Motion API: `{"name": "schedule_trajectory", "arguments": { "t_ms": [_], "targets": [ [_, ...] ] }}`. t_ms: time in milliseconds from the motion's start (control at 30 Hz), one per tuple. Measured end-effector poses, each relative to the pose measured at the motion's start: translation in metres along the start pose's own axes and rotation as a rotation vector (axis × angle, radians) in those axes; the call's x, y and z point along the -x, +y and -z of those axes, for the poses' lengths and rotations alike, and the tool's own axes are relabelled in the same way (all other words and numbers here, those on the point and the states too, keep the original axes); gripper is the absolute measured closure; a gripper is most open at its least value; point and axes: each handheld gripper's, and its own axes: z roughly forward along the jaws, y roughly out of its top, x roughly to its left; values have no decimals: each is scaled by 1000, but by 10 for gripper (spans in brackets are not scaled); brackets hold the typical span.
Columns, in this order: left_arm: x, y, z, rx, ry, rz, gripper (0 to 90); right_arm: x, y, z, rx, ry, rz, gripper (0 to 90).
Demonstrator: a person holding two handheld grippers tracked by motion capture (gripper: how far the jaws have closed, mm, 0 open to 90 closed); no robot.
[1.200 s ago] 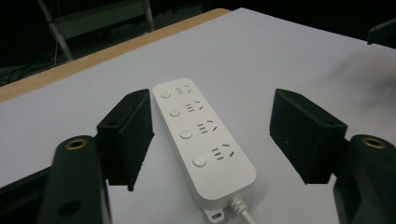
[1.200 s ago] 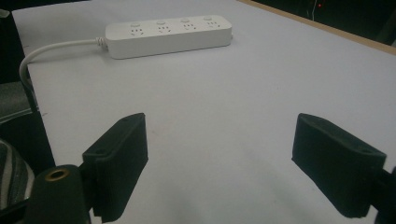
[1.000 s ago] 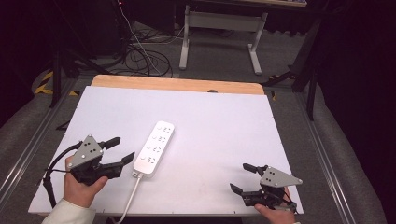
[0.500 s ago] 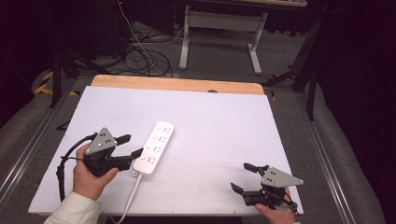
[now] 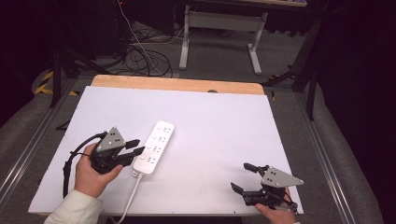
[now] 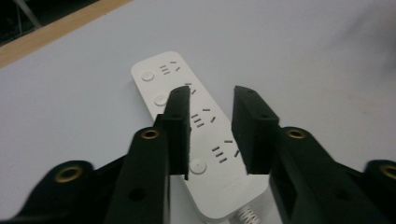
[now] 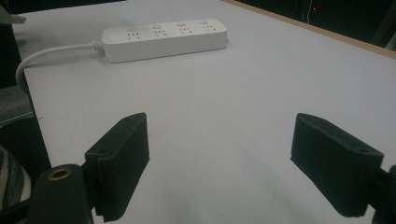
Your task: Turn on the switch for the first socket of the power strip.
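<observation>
The left gripper (image 5: 135, 148) is at the white power strip (image 5: 154, 147), and the right gripper (image 5: 242, 178) waits far off.

The left gripper's jaws are partly open and hold nothing; in the left gripper view they hang over the strip's end near its cord (image 5: 129, 200). A second ago this gripper was further left, away from the strip. The strip lies flat on the white table (image 5: 219, 126), left of the middle. The right gripper, at the near right corner, is wide open and empty, and it has not moved.
</observation>
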Motion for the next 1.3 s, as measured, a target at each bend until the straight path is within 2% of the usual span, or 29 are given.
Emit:
{"name": "schedule_trajectory", "arguments": {
  "t_ms": [67, 133, 200, 233, 300, 333, 433, 467, 533, 633, 667, 800, 1100, 1300],
  "targets": [
    [-4, 1, -4, -24, -34, 20, 776, 0, 0, 0, -1, 0, 0, 198],
    [-5, 2, -5, -32, -41, 29, 799, 0, 0, 0, 1, -2, -1, 198],
    [-7, 2, -8, -50, -68, 52, 864, 0, 0, 0, 5, -1, -2, 197],
    [-7, 2, -8, -50, -68, 52, 890, 0, 0, 0, 2, 1, -8, 194],
    [-9, 2, -10, -68, -83, 63, 900, 1, -1, 0, 1, 2, -11, 191],
    [-11, 2, -12, -85, -104, 90, 900, 0, -1, 0, 1, 3, -12, 191],
    [-14, 2, -15, -105, -109, 114, 900, 0, -1, 0, 1, 4, -12, 191],
    [-16, 3, -18, -132, -115, 134, 900, 0, -1, 0, 1, 4, -12, 191],
    [-16, 3, -22, -149, -112, 155, 900, 0, -1, 0, 1, 4, -13, 191],
    [-17, 3, -25, -171, -111, 160, 900, 0, -1, 0, 3, 6, -12, 191],
    [-16, 2, -28, -195, -103, 158, 900, 0, -1, 0, 3, 5, -12, 191],
    [-16, 1, -34, -229, -77, 147, 900, 1, -1, 0, 1, 3, -10, 191],
    [-16, 0, -44, -301, -59, 144, 900, 1, -1, 0, 3, 4, -11, 191],
    [-15, -1, -50, -327, -65, 144, 900, 1, -1, 0, 1, 5, -11, 191]
  ]
}}
